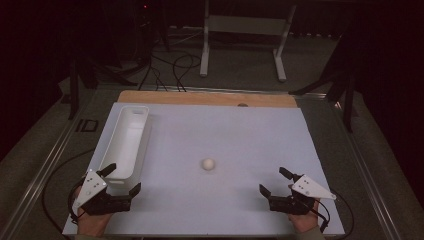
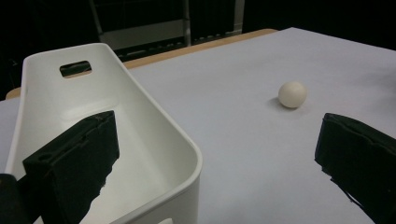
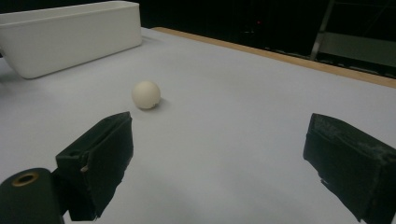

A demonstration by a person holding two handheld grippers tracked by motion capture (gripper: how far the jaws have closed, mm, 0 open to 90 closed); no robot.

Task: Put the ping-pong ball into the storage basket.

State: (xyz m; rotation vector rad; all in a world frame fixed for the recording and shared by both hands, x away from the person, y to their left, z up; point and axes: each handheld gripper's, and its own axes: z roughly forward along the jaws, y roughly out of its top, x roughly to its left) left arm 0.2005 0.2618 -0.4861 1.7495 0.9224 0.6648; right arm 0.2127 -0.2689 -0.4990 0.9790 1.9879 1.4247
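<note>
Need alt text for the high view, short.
A small white ball lies alone mid-table on a white sheet, between two hand-held grippers at the near edge, both with jaws open and empty. The left gripper sits at the near end of a long white bin; the right gripper is over bare sheet.

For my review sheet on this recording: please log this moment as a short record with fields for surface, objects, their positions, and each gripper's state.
surface: white table top with a wooden strip along the far edge
objects: small off-white ball; long white plastic bin with a handle slot
ball position: loose near the table's middle, touching nothing
bin position: left side, lengthwise; no contents visible
left gripper: open, holding nothing, at the bin's near end
right gripper: open, holding nothing, near edge, apart from the ball
</note>
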